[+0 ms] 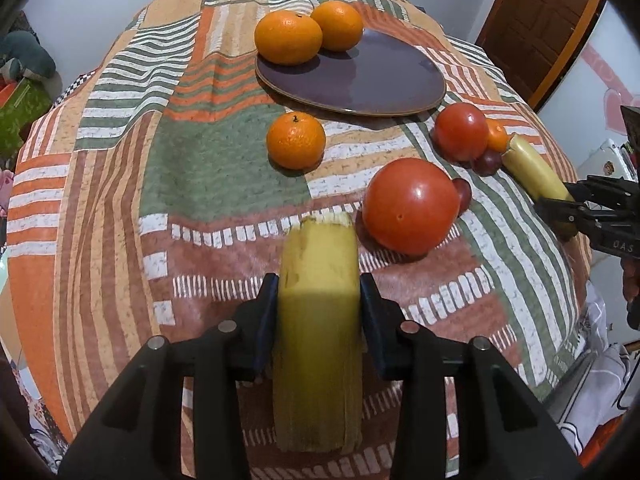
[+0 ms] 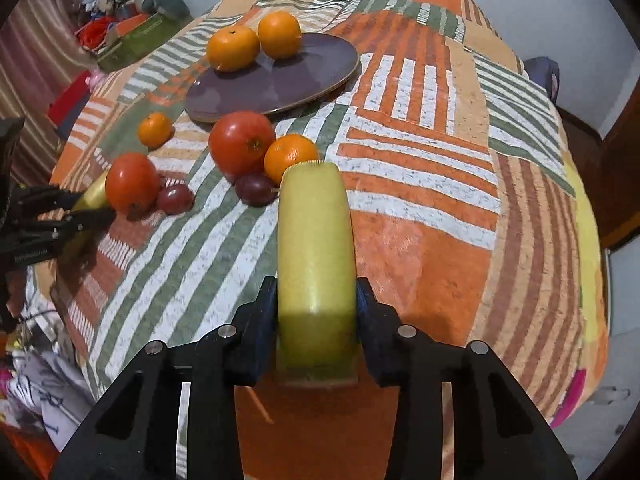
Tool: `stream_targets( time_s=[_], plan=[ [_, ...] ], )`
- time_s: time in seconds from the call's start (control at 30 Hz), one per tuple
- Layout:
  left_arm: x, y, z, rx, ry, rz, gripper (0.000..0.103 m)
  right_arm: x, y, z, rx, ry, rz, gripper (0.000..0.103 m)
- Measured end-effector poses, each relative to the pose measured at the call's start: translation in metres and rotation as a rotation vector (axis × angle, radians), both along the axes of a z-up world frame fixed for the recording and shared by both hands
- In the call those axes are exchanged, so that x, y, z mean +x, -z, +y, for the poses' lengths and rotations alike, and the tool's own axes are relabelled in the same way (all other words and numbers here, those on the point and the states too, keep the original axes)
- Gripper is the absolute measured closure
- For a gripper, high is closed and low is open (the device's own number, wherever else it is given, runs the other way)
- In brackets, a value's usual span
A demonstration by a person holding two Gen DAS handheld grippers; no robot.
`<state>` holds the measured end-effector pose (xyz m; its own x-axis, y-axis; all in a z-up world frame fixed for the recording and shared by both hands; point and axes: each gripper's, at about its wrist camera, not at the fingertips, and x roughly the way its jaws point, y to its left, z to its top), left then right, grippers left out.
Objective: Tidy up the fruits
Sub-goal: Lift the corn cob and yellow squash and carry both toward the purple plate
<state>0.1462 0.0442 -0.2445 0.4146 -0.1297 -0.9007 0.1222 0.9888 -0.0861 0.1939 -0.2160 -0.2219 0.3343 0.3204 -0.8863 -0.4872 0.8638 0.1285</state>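
My left gripper is shut on a yellow banana above the near table edge; it also shows at the left of the right wrist view. My right gripper is shut on a second banana; it shows at the right of the left wrist view. A dark purple plate holds two oranges at its far rim. On the cloth lie a small orange, two red tomatoes, another orange and two dark plums.
The table is covered with a patchwork cloth in orange, green and white. Clutter and boxes lie beyond the table's left side. A wooden door stands at the back right. White fabric lies below the table's right edge.
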Motion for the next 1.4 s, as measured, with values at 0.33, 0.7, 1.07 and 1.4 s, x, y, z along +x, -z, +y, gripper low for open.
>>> stream_targets(
  time_s=[0.33,0.7,1.07,1.4],
  plan=[
    [-0.001,-0.005,0.004,-0.020,-0.030,-0.010,0.065,0.005,0.000,0.004,0.035,0.018,-0.040,0.068],
    [0.002,-0.046,0.011,-0.038,-0.054,-0.110,0.065,0.008,-0.023,-0.002,0.070,0.032,-0.096,0.068],
    [0.031,-0.092,0.004,-0.059,-0.049,-0.230,0.065,0.032,-0.055,0.009,0.127,0.028,-0.186,0.068],
    [0.070,-0.099,-0.006,-0.058,-0.026,-0.251,0.065,0.061,-0.070,0.022,0.163,0.026,-0.232,0.068]
  ],
)
